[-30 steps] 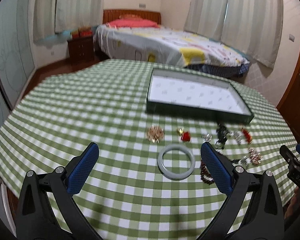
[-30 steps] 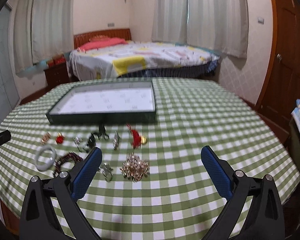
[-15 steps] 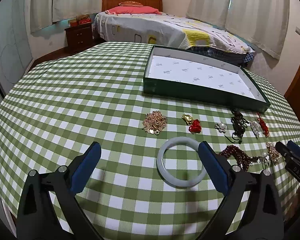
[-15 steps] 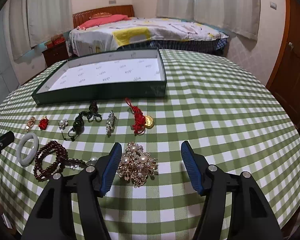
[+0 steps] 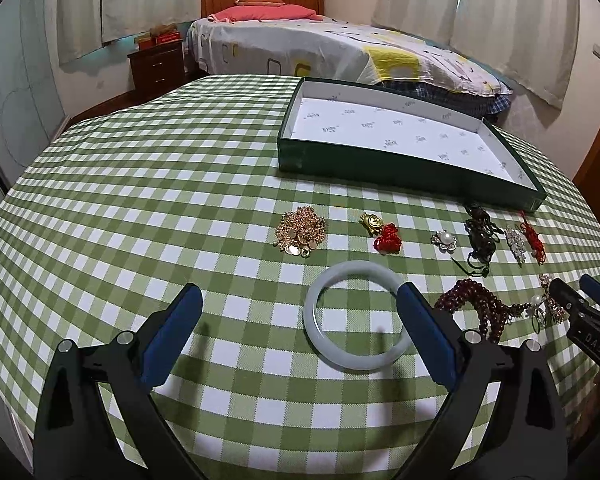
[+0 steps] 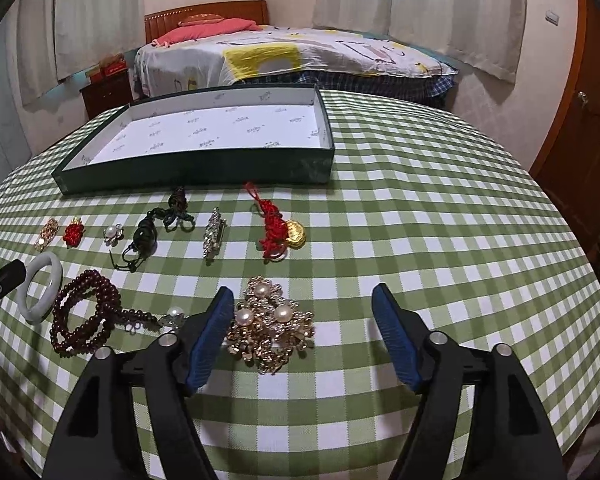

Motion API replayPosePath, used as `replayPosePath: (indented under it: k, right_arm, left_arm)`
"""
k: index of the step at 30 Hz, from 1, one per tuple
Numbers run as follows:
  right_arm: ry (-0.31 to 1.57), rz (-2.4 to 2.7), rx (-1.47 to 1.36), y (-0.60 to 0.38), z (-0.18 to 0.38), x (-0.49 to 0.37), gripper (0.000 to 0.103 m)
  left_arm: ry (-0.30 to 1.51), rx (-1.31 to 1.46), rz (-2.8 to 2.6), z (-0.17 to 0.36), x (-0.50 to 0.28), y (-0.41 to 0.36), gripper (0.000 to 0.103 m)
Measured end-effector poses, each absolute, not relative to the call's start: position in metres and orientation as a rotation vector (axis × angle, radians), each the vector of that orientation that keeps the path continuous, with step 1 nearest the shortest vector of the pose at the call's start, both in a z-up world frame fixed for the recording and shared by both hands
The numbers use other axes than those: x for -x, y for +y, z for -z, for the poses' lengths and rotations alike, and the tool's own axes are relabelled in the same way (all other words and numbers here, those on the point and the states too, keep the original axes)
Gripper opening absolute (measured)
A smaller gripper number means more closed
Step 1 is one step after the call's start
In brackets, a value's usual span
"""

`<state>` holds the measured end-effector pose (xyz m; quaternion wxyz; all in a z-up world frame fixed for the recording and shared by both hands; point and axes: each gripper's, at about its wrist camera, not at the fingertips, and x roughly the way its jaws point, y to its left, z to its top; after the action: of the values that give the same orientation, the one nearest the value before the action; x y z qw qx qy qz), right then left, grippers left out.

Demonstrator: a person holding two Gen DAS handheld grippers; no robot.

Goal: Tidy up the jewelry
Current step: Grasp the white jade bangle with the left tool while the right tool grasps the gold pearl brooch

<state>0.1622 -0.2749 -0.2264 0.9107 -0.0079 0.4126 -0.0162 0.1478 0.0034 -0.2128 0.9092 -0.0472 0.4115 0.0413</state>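
Bedroom bench, green check cloth: left tongs [image 5: 298,312] gape wide and empty by the jade bangle [image 5: 356,321]; right tongs [image 6: 303,312] part-open, empty, straddling the pearl brooch [image 6: 270,322]. Best to centre, close gently, carry to the empty tray [image 6: 196,164].

Your left wrist camera sits low over the near left part of the checked tablecloth [image 5: 140,184], close to the pale bangle [image 5: 358,316], facing the far green tray [image 5: 412,168] and bed [image 5: 340,48]. Your right wrist camera sits low at the near right, close to the pearl brooch cluster [image 6: 270,324], facing the same way. Both views share the tray [image 6: 196,168], the bangle [image 6: 40,288], the dark bead strand [image 6: 84,312] and the bed [image 6: 292,56]. Each view catches the other gripper at its edge.
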Motion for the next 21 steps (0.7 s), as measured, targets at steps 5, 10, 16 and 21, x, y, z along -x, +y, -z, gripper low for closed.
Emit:
replayPosePath:
  k: [5,10,16,21]
  right_arm:
    - [0.857,0.033,-0.004,-0.279,0.227,-0.164,0.073]
    - [0.869,0.019,-0.004,-0.276,0.228,-0.165,0.073]
    - [0.881,0.024,-0.019,-0.278,0.232,-0.167,0.079]
    - [0.917,0.013,-0.054,-0.283,0.238,-0.168,0.079]
  left_arm:
    - [0.858,0.097,-0.090,0.215,-0.149,0.002,0.095]
    - [0.847,0.089,-0.091,0.213,-0.147,-0.001,0.095]
    - [0.839,0.089,-0.090,0.214,-0.146,-0.002,0.095]
    - [0.852,0.101,-0.090,0.218,-0.146,-0.002,0.095]
